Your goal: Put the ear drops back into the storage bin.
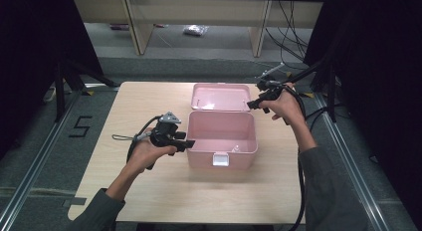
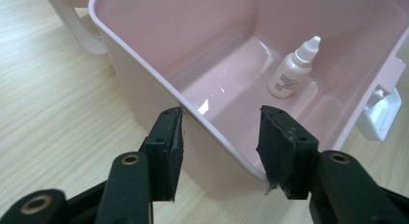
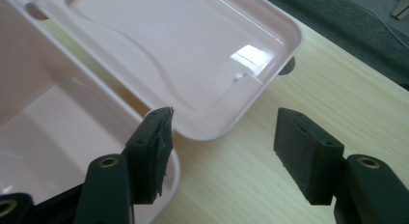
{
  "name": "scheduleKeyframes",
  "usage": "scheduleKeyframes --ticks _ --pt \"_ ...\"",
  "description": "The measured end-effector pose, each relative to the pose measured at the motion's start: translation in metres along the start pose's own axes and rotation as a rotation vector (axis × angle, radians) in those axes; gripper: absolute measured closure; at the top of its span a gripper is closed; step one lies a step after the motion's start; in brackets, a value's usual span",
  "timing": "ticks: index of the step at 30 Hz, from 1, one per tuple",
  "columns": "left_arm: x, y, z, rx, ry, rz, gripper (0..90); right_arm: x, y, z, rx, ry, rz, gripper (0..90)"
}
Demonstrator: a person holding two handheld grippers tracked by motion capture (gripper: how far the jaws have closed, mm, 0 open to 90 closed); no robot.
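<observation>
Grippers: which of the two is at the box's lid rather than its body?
The right gripper, open at the near corner of the laid-back lid. The left gripper is open astride the left wall of the pink box, where a dropper bottle stands.

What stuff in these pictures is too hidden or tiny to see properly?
- Words on the little white bottle label: too small and blurred in the left gripper view.
- That bottle in the high view: a tiny white speck in the pink box.
- Right tongs in the high view: the hand covers most of them.
- Open lid: its far end is cut off by the top edge of the right gripper view.
</observation>
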State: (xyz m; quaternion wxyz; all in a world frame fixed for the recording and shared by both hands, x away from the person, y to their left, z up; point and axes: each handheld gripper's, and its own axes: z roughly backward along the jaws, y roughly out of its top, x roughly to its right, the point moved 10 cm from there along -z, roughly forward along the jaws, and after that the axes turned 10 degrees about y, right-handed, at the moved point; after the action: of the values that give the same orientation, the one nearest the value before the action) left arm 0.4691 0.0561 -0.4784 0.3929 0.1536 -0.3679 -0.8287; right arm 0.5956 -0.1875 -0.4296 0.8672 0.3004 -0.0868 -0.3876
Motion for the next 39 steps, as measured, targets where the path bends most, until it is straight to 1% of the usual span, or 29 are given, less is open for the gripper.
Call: scheduleKeyframes --ticks 2,3,6,7,8,9,10,11,12,13,14,15,16,17,18,19,20,21,22,25,26,27,28,30,32,36,37,38,39 --pt "0.0 0.0 0.0 0.0 0.0 0.0 50.3 0.002 0.001 -0.001 0.002 -0.004 -0.004 39.8" --pt "0.001 -0.001 0.0 -0.01 -0.01 0.014 50.1 0.004 0.0 -0.004 -0.003 -0.01 -0.001 39.8" --pt "0.0 0.0 0.0 0.0 -0.006 0.007 49.6 0.005 0.001 -0.005 -0.001 -0.013 0.0 39.7" --pt "0.001 0.0 0.001 -0.002 -0.02 0.018 48.6 0.004 0.002 -0.006 0.0 -0.004 0.0 39.6" --pt "-0.001 0.003 0.0 0.013 -0.021 0.014 46.5 0.004 0.002 -0.007 0.002 -0.007 -0.002 39.5" --pt "-0.001 0.003 0.0 0.013 -0.021 0.014 43.4 0.004 0.002 -0.007 0.002 -0.007 -0.002 39.5" --pt "-0.001 0.005 0.0 0.029 -0.017 0.034 41.7 0.004 0.002 -0.008 0.001 -0.01 -0.009 39.3" --pt "-0.007 0.009 0.001 0.041 0.004 0.017 40.7 0.002 0.0 -0.007 -0.011 -0.013 -0.038 39.2" --pt "-0.007 0.009 0.001 0.041 0.004 0.017 39.2 0.003 0.002 -0.009 0.0 -0.009 -0.022 39.2" --pt "-0.009 0.012 0.001 0.05 0.013 0.019 39.2 0.003 0.002 -0.009 0.0 -0.009 -0.022 39.2" --pt "-0.013 0.019 0.0 0.074 0.025 0.032 36.9 0.006 0.004 -0.01 0.01 -0.01 -0.013 39.2" --pt "-0.013 0.019 0.0 0.074 0.025 0.032 36.9 0.006 0.004 -0.01 0.01 -0.01 -0.013 39.2" --pt "-0.018 0.022 -0.003 0.071 0.037 0.032 36.9 0.008 0.004 -0.012 0.01 -0.019 -0.027 39.1" --pt "-0.018 0.022 -0.003 0.071 0.037 0.032 36.9 0.01 0.005 -0.012 0.012 -0.018 -0.022 39.5" --pt "-0.026 0.025 -0.009 0.07 0.065 0.042 36.9 0.011 0.005 -0.013 0.014 -0.018 -0.02 40.2" --pt "-0.026 0.025 -0.009 0.07 0.065 0.042 37.2 0.011 0.005 -0.013 0.014 -0.018 -0.02 40.2" --pt "-0.03 0.027 -0.015 0.065 0.071 0.05 37.3 0.013 0.006 -0.015 0.016 -0.024 -0.026 40.4" --pt "-0.03 0.027 -0.015 0.065 0.071 0.05 37.6 0.013 0.006 -0.015 0.016 -0.024 -0.026 40.4" --pt "-0.034 0.029 -0.021 0.061 0.088 0.052 37.7 0.016 0.007 -0.018 0.019 -0.03 -0.03 40.9" --pt "-0.036 0.033 -0.025 0.056 0.091 0.05 38.6 0.018 0.006 -0.021 0.011 -0.035 -0.036 41.3" --pt "-0.038 0.035 -0.029 0.047 0.098 0.047 38.5 0.02 0.006 -0.024 0.01 -0.041 -0.059 41.4" --pt "-0.04 0.036 -0.031 0.043 0.104 0.044 38.5 0.022 0.007 -0.026 0.013 -0.041 -0.046 41.6" --pt "-0.041 0.037 -0.033 0.037 0.108 0.044 38.5 0.023 0.007 -0.026 0.016 -0.036 -0.062 41.7" --pt "-0.043 0.038 -0.035 0.034 0.112 0.047 38.7 0.025 0.007 -0.027 0.019 -0.039 -0.061 41.8" --pt "-0.047 0.04 -0.039 0.021 0.123 0.045 39.1 0.027 0.007 -0.031 0.024 -0.036 -0.082 41.7" --pt "-0.051 0.044 -0.051 0.008 0.129 0.067 41.3 0.031 0.006 -0.034 0.024 -0.044 -0.079 41.8" --pt "-0.051 0.044 -0.051 0.008 0.129 0.067 42.9 0.031 0.006 -0.034 0.024 -0.044 -0.079 41.8" --pt "-0.051 0.043 -0.052 0.0 0.127 0.057 42.9 0.031 0.006 -0.035 0.024 -0.039 -0.09 41.8" --pt "-0.052 0.044 -0.054 -0.004 0.133 0.056 43.0 0.033 0.006 -0.035 0.027 -0.043 -0.096 41.8"
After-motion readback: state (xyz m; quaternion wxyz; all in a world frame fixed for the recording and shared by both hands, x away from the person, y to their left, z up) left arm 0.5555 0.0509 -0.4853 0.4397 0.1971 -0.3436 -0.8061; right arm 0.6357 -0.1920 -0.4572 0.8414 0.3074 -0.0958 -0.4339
